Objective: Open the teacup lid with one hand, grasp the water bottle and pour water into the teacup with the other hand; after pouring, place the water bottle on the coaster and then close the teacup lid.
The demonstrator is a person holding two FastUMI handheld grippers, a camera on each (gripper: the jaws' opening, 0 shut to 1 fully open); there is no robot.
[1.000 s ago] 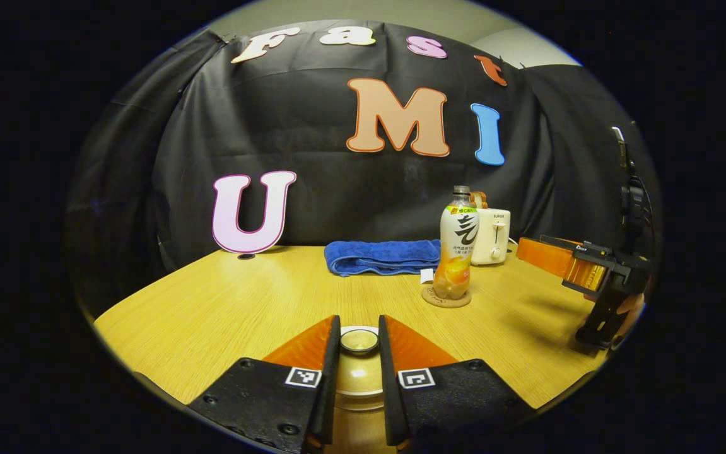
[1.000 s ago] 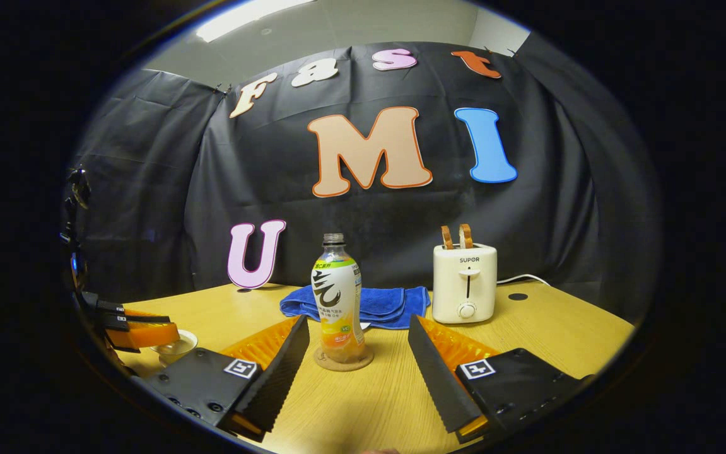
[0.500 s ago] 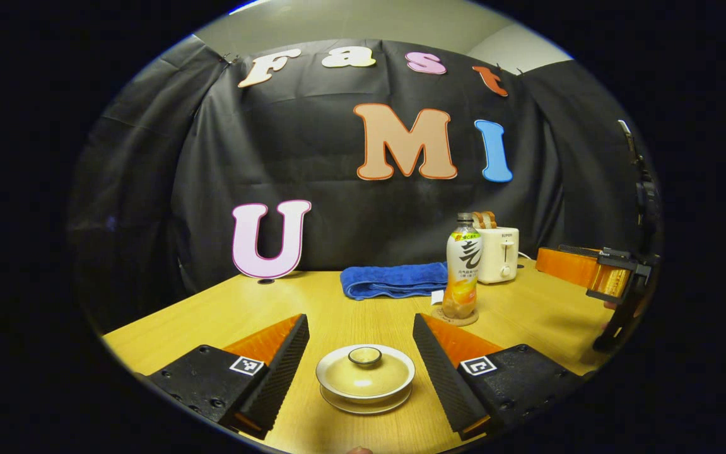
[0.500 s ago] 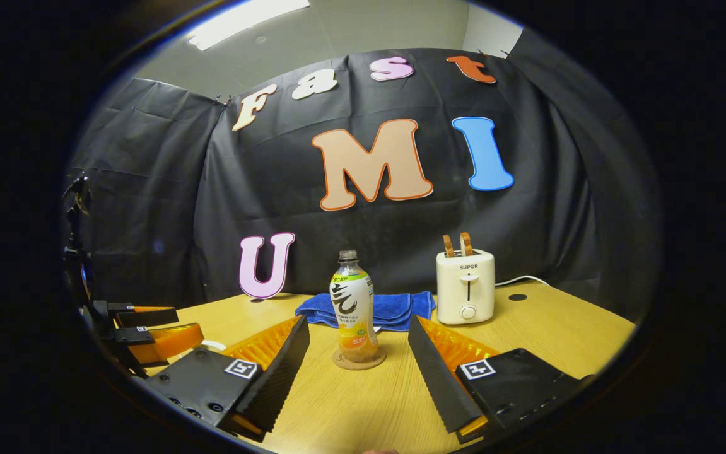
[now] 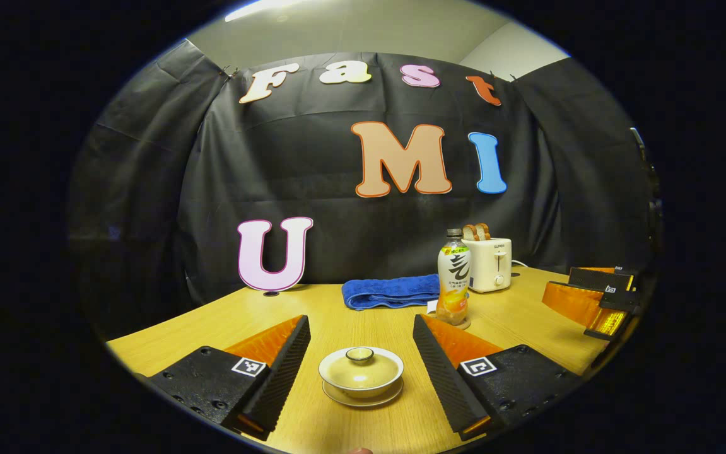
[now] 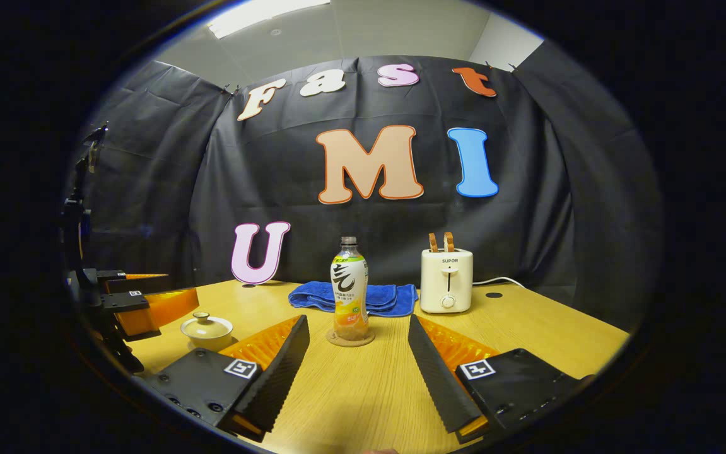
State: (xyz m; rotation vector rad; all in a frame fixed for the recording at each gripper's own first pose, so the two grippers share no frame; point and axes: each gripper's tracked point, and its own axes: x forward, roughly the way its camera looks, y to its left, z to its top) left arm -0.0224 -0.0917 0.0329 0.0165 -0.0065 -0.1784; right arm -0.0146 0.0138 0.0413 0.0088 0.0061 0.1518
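A cream teacup [image 5: 361, 373] stands on its saucer with the lid on, low in the left gripper view. My left gripper [image 5: 361, 319] is open, drawn back from the cup, one finger on either side and neither touching it. The water bottle [image 6: 349, 287], holding orange liquid, stands upright on a round coaster [image 6: 350, 338] at mid-table. My right gripper [image 6: 357, 319] is open and stops short of the bottle, holding nothing. The teacup [image 6: 207, 329] and the left gripper [image 6: 142, 304] sit at the left of the right gripper view. The bottle [image 5: 454, 284] and the right gripper [image 5: 596, 299] stand to the right in the left gripper view.
A white toaster [image 6: 446, 280] with two slices of bread stands at the back right, its cord trailing right. A folded blue towel [image 6: 381, 296] lies behind the bottle. The wooden table [image 6: 526, 328] ends at the black cloth wall.
My left gripper, shut around the lid knob a second ago, has opened and pulled back from the cup. The right gripper has also drawn back from the bottle, staying open.
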